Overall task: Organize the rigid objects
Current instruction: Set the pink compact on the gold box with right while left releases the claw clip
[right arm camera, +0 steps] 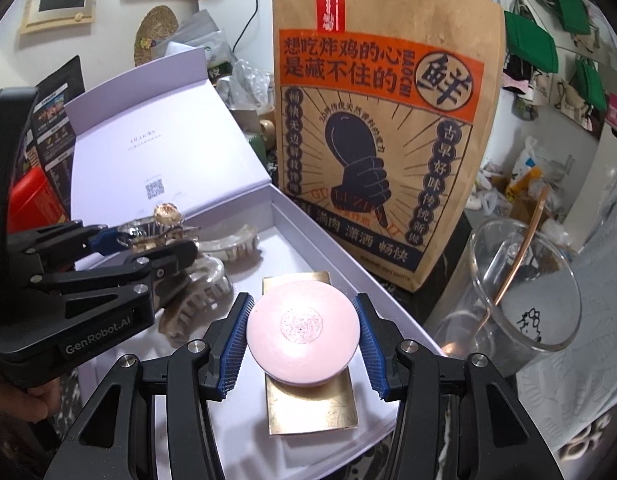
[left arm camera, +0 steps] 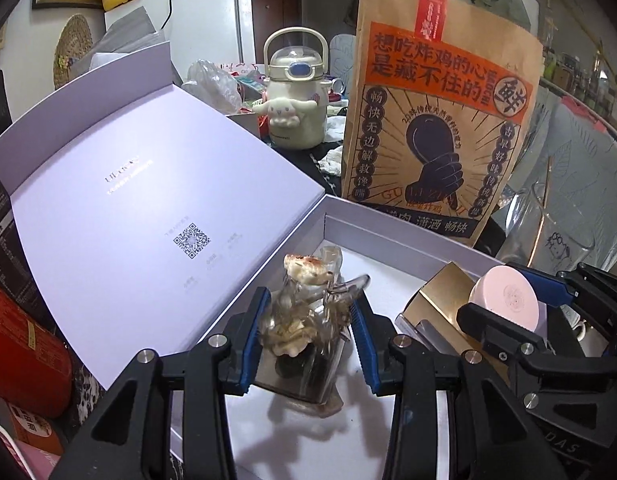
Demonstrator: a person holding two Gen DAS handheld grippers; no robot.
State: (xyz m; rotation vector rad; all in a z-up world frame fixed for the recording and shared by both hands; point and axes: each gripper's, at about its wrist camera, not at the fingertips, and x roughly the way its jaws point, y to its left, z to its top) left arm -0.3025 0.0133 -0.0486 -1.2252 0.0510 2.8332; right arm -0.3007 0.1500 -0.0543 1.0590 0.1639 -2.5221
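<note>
The left tool (left arm camera: 308, 336) is clamped on a clear hair clip (left arm camera: 308, 312), the right tool (right arm camera: 304, 344) on a pink compact (right arm camera: 302, 336); over the white box (right arm camera: 308, 216), either could be dropped crooked onto clips (right arm camera: 212, 276) at centre left.

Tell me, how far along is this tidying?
Done: two translucent hair claws and a gold card lie in the open white box. In hand: left gripper holds a decorated clear hair clip; right gripper holds a round pink compact. Left: releasing both.
</note>
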